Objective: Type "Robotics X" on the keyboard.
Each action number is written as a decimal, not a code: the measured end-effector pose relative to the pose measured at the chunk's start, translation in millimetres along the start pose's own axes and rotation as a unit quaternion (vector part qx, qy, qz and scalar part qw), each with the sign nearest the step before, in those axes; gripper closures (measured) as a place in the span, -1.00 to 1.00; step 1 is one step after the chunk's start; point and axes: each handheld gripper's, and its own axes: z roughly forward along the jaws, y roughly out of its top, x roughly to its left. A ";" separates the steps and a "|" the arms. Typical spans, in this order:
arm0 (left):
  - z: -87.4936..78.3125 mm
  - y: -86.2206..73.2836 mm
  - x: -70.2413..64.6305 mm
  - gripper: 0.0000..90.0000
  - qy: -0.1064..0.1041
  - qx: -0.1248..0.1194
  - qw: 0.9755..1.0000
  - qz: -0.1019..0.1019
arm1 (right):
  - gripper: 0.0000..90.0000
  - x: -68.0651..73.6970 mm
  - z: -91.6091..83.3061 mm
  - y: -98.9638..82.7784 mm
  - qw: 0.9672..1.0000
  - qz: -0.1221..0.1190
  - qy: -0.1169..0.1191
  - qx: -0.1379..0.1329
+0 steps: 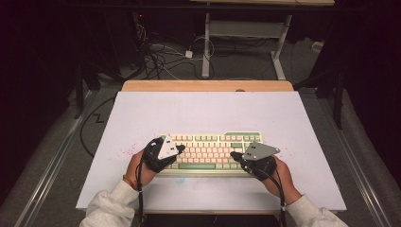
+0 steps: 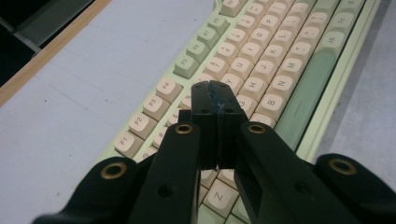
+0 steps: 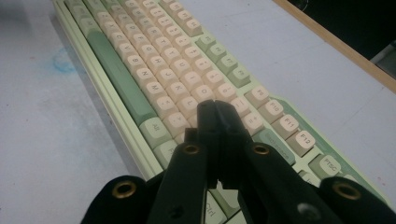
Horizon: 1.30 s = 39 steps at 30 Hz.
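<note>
**Pressing keys with closed jaws**

The left gripper (image 2: 215, 91) has its two black jaws pressed flat together with nothing between them, so the joined tips work as one blunt finger. It hovers over the left part of the keyboard (image 1: 215, 150), above the letter rows just short of the function keys; whether the tip touches a keycap cannot be told. The right gripper (image 3: 215, 108) is likewise fully closed and empty, poised over the right part of the same keyboard, near the letter keys with the green spacebar (image 3: 119, 70) off to one side.

The work in hand looks like typing, one gripper per half of the board. To do it well, the jaws should be kept shut, so the tip stays narrow and lands on a single cap rather than straddling two. Each press is best made straight down on the middle of a key, since a slanted push could catch the neighbour or slide the keyboard.

The keyboard lies flat on the white table (image 1: 142, 113), close to the person's edge and square to it, with the wooden strip (image 1: 208, 85) at the far side well apart. It is not held down, so presses should be light and short. Only one gripper should press at a time, with the other held clear above the caps.
</note>
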 end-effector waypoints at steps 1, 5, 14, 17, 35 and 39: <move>-1.4 -1.8 -0.3 0.94 0.000 -0.002 1.000 -0.001 | 1.00 0.1 0.2 0.0 1.000 -0.001 0.000 0.000; -6.2 -6.9 -0.6 0.94 0.002 -0.002 1.000 -0.003 | 1.00 -0.3 0.3 0.4 1.000 0.000 0.000 -0.001; -18.3 -20.6 -1.0 0.94 0.008 -0.001 1.000 -0.013 | 1.00 -1.5 6.5 2.1 1.000 0.002 0.003 0.004; -22.3 -25.8 -1.0 0.94 0.012 0.001 1.000 -0.017 | 1.00 -2.1 10.5 4.9 1.000 0.009 0.004 0.003; -36.3 -49.1 -0.3 0.94 0.016 0.006 0.999 -0.031 | 1.00 2.6 49.0 28.5 1.000 -0.009 0.014 0.024; -38.6 -51.4 0.3 0.94 0.018 0.005 0.999 -0.034 | 1.00 4.4 61.4 34.3 0.999 -0.015 0.016 0.034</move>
